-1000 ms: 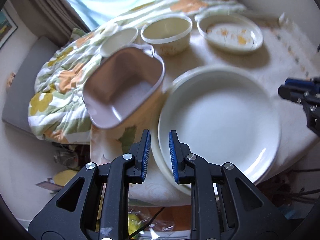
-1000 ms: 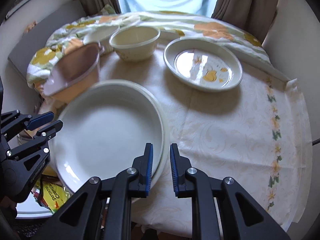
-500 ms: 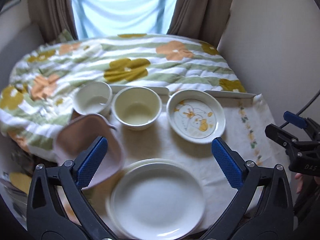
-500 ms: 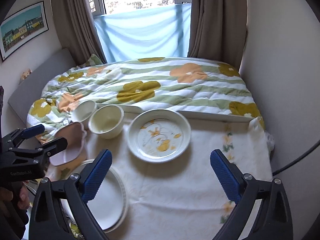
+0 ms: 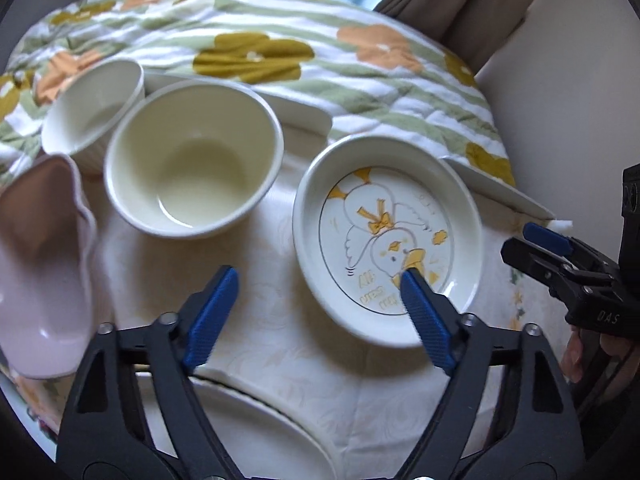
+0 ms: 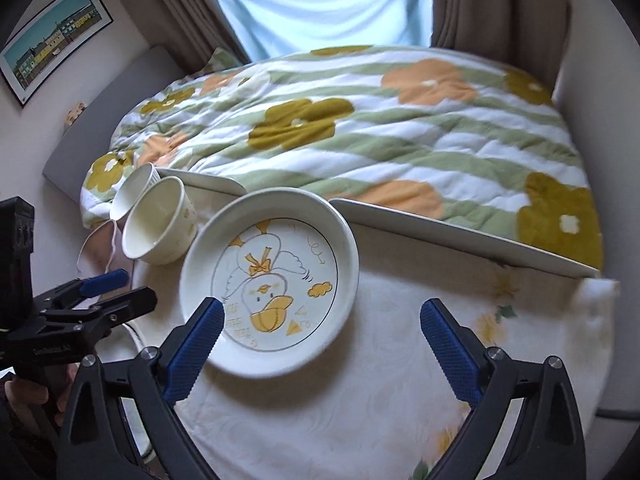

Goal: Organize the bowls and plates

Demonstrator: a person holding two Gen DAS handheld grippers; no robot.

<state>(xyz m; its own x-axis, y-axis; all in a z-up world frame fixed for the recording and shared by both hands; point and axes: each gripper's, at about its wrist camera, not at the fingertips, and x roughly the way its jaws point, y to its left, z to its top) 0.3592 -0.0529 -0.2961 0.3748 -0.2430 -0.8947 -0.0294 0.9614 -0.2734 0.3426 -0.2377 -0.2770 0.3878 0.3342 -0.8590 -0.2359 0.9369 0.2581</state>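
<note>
A duck-print plate (image 5: 386,240) (image 6: 270,284) sits on the table between my grippers. A cream bowl (image 5: 194,164) (image 6: 158,226) stands to its left, with a small white ribbed bowl (image 5: 92,110) (image 6: 134,188) behind it. A pink bowl (image 5: 40,276) (image 6: 100,248) is at the far left. A large white plate (image 5: 248,436) lies at the near edge. My left gripper (image 5: 320,312) is open and empty, its right finger over the duck plate's near rim. My right gripper (image 6: 320,344) is open and empty, just right of that plate.
A pale floral tablecloth (image 6: 400,380) covers the table. A flowered quilt on a bed (image 6: 360,120) lies right behind it, with a white board edge (image 6: 460,236) between. A wall stands at the right and a window with curtains at the back.
Both grippers have stayed open and moved forward and down toward the duck plate, which now looks much larger. The large white plate has slid to the bottom of the left view.
</note>
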